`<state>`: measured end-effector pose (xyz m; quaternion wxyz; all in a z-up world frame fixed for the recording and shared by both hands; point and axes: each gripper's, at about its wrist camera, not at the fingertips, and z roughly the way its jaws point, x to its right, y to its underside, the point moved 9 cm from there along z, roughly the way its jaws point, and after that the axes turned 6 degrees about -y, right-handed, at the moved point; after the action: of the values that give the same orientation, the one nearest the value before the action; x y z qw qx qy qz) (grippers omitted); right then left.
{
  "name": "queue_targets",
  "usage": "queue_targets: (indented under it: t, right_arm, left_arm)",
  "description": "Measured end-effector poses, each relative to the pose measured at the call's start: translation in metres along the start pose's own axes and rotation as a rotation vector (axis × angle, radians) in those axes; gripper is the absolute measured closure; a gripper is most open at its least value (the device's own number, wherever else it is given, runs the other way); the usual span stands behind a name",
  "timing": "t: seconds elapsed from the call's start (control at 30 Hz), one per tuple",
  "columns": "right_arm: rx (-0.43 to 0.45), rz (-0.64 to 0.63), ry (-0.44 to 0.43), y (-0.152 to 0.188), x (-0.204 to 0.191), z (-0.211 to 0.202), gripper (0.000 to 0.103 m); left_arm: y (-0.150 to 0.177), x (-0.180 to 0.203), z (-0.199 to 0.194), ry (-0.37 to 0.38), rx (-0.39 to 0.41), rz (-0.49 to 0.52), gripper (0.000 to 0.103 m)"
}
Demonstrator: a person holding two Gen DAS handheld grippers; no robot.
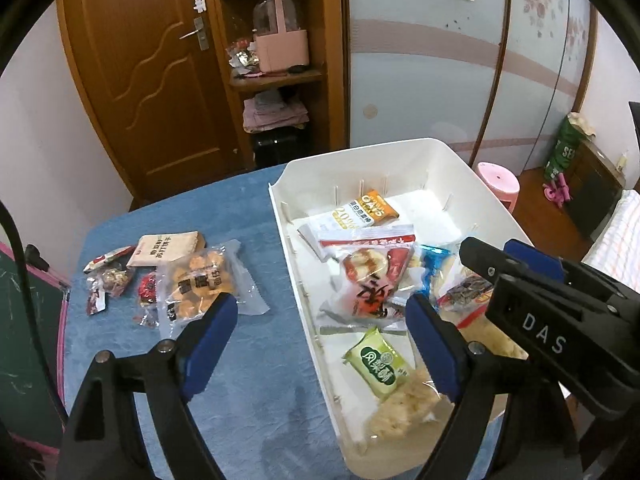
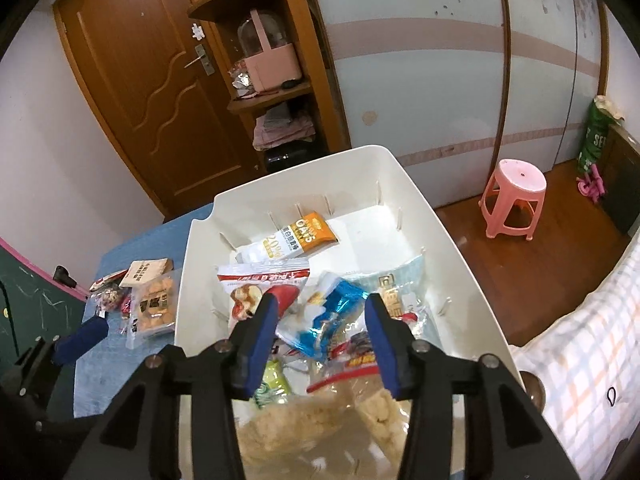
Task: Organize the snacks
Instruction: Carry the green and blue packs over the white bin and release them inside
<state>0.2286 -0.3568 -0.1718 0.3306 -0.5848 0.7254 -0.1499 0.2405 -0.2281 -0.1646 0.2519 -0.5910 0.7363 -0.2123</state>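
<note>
Left gripper [image 1: 320, 332] jaws gape, straddling the white bin's [image 1: 292, 280] left rim.

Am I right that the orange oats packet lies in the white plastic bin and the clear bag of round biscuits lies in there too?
Not quite: the orange oats packet is in the white plastic bin, but the clear bag of round biscuits lies outside it on the blue tablecloth, as the left wrist view shows.

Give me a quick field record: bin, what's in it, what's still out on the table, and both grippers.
bin: white bin on the blue tablecloth
in bin: oats bar, green packet, blue packet, red-and-white bag, others
still out: cookie bag, brown packet, small wrappers, left of bin
left gripper: open, empty
right gripper: open above the bin, gripping nothing
</note>
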Motion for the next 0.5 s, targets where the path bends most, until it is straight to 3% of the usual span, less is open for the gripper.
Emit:
queue_targets:
  t: [0.23, 0.5]
  right_arm:
    - [0.024, -0.027, -0.011, 0.002, -0.013, -0.020, 0.057]
    - [0.081, -0.066, -0.044, -0.001, -0.038, -0.064, 0.057]
  left_arm:
    - [0.006, -0.012, -0.021, -0.006, -0.007, -0.033, 0.018]
    - [0.006, -0.038, -0.070, -0.033, 0.078, -0.078, 0.018]
